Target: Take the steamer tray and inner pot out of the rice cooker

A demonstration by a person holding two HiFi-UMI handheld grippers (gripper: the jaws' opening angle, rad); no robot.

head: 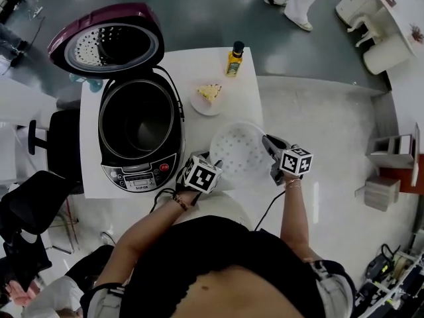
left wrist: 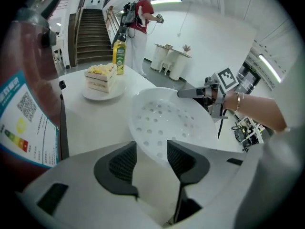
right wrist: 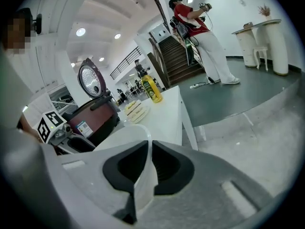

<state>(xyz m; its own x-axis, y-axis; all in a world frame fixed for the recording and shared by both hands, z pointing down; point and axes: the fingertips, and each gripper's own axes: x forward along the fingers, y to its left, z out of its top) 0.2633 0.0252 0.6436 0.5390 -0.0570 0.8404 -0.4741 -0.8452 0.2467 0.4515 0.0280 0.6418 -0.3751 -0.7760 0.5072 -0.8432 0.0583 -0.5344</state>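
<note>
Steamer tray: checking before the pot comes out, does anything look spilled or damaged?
Nothing stands out. The steamer tray looks whole and empty on the table, its rim pinched by the right hand-held gripper; no spill shows.

White hole-dotted steamer tray [head: 238, 152], maroon rice cooker [head: 112, 15].

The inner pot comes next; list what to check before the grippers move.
1. White perforated steamer tray out of the maroon rice cooker, over the white table: ok.
2. Tray lying flat: cannot tell.
3. Right gripper off the tray: not ok, shut on its rim.
4. Left gripper free: ok, jaws apart.
5. Cooker's lid raised: ok.
6. Dark inner pot seated, uncovered: ok.
</note>
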